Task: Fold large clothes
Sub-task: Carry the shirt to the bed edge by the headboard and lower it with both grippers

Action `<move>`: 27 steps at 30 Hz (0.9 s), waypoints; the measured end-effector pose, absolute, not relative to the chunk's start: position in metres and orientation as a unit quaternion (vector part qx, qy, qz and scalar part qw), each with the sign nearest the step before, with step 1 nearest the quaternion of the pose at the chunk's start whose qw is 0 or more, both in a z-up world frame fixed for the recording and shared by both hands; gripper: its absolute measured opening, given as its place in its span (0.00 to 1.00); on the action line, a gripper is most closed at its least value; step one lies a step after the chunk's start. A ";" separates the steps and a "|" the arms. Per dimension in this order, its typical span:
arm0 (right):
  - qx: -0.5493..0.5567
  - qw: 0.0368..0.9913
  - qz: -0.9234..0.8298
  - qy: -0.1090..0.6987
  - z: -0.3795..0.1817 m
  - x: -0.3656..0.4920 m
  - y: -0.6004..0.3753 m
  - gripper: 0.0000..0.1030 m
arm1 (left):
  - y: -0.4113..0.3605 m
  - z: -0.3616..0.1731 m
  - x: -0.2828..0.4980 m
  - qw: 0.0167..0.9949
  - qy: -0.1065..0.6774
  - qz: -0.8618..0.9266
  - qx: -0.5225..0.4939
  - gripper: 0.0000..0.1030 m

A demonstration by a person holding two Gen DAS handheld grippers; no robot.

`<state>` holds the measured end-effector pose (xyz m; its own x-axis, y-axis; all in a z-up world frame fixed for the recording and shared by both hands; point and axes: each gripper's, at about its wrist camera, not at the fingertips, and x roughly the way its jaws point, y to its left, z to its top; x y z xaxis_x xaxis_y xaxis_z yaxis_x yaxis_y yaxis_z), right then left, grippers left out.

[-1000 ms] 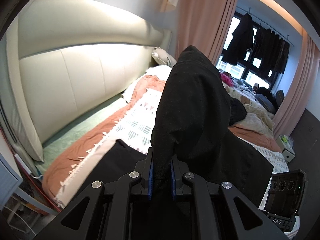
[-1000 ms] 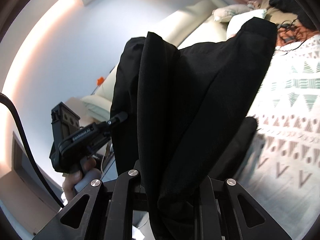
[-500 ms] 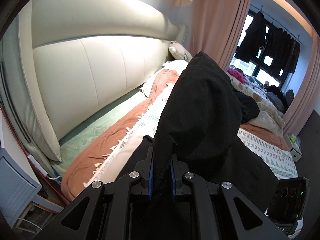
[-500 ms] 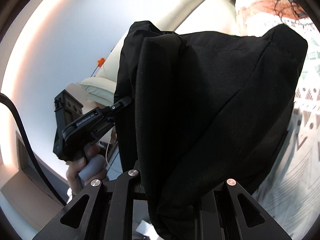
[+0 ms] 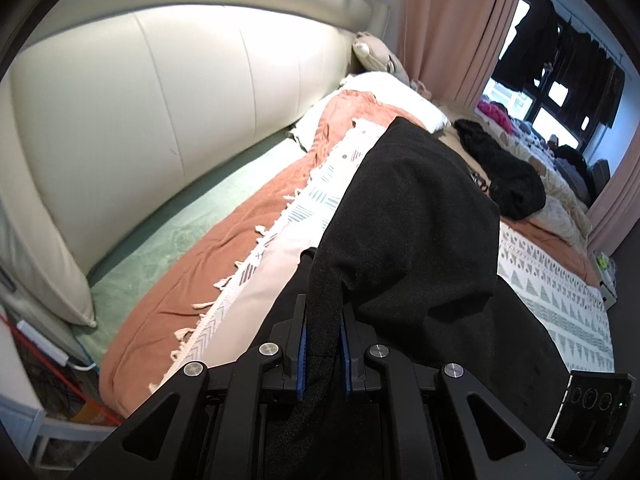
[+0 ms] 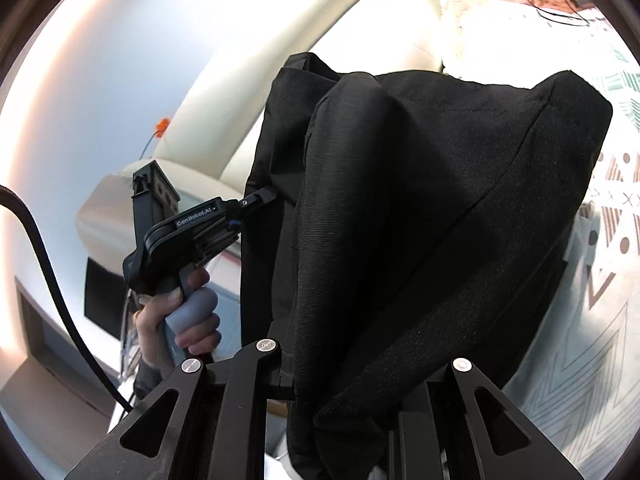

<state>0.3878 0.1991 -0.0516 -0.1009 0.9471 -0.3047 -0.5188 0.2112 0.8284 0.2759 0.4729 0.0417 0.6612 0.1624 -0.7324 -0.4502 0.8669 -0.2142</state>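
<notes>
A large black garment (image 5: pixel 416 216) hangs doubled between both grippers over the bed. My left gripper (image 5: pixel 323 320) is shut on one black edge, the cloth pinched between its blue pads. In the right wrist view the same black garment (image 6: pixel 432 216) drapes thickly over my right gripper (image 6: pixel 344 372), which is shut on a bunched fold; its right finger is buried in cloth. The left gripper (image 6: pixel 264 196) also shows there at mid left, held by a hand (image 6: pixel 188 312), its tip clamped on the garment's far edge.
The bed carries a white patterned throw (image 5: pixel 560 288) over a rust blanket (image 5: pixel 216 256) and green sheet, against a cream padded headboard (image 5: pixel 160 92). Another black garment (image 5: pixel 504 176) lies further up the bed. Pink curtains and hanging dark clothes stand at the window.
Both grippers have come down toward the bed with the garment still held. The left wrist view now tilts lower, and the folded cloth hangs closer to the throw.
</notes>
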 end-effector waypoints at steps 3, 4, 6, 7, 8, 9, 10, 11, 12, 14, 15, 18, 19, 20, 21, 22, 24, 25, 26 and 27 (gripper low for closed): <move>0.238 0.634 0.567 0.469 -0.067 0.405 0.190 0.17 | 0.478 0.021 0.300 0.883 0.392 0.176 -0.190 0.13; 0.239 0.634 0.564 0.473 -0.072 0.409 0.192 0.17 | 0.483 0.013 0.306 0.878 0.401 0.180 -0.191 0.15; 0.232 0.638 0.560 0.474 -0.083 0.420 0.188 0.17 | 0.491 -0.003 0.316 0.863 0.421 0.205 -0.189 0.21; 0.233 0.638 0.556 0.480 -0.092 0.424 0.192 0.17 | 0.495 -0.009 0.317 0.854 0.429 0.231 -0.181 0.21; 0.235 0.634 0.547 0.494 -0.107 0.431 0.192 0.17 | 0.498 -0.012 0.314 0.849 0.430 0.252 -0.173 0.21; 0.236 0.630 0.539 0.507 -0.116 0.432 0.191 0.17 | 0.502 -0.013 0.309 0.845 0.431 0.265 -0.172 0.21; 0.240 0.625 0.532 0.518 -0.127 0.437 0.190 0.17 | 0.505 -0.014 0.303 0.843 0.431 0.264 -0.181 0.21; 0.249 0.617 0.528 0.528 -0.140 0.441 0.187 0.17 | 0.508 -0.014 0.294 0.842 0.432 0.255 -0.197 0.21; 0.253 0.612 0.528 0.531 -0.142 0.441 0.182 0.17 | 0.511 -0.015 0.285 0.841 0.434 0.250 -0.205 0.22; 0.251 0.611 0.531 0.531 -0.144 0.443 0.176 0.17 | 0.511 -0.014 0.263 0.839 0.436 0.250 -0.207 0.23; 0.246 0.613 0.533 0.529 -0.139 0.442 0.177 0.17 | 0.512 -0.015 0.249 0.839 0.435 0.251 -0.210 0.28; 0.229 0.624 0.536 0.520 -0.129 0.440 0.189 0.17 | 0.517 -0.015 0.212 0.839 0.426 0.254 -0.224 0.54; 0.229 0.625 0.536 0.519 -0.126 0.444 0.188 0.17 | 0.520 -0.017 0.202 0.840 0.421 0.257 -0.228 0.57; 0.231 0.625 0.535 0.520 -0.126 0.443 0.185 0.17 | 0.522 -0.019 0.186 0.840 0.416 0.259 -0.232 0.59; 0.232 0.625 0.534 0.520 -0.124 0.447 0.186 0.17 | 0.523 -0.020 0.175 0.840 0.413 0.258 -0.239 0.59; 0.233 0.624 0.534 0.521 -0.127 0.448 0.188 0.17 | 0.524 -0.022 0.166 0.839 0.411 0.256 -0.249 0.60; 0.237 0.622 0.533 0.522 -0.136 0.434 0.211 0.17 | 0.527 -0.029 0.145 0.833 0.406 0.256 -0.276 0.60; 0.238 0.622 0.533 0.522 -0.146 0.424 0.230 0.17 | 0.527 -0.032 0.137 0.831 0.402 0.254 -0.288 0.60; 0.241 0.621 0.533 0.522 -0.152 0.425 0.235 0.17 | 0.527 -0.035 0.128 0.831 0.398 0.251 -0.297 0.60; 0.244 0.620 0.532 0.523 -0.154 0.428 0.240 0.17 | 0.525 -0.037 0.124 0.832 0.391 0.246 -0.306 0.64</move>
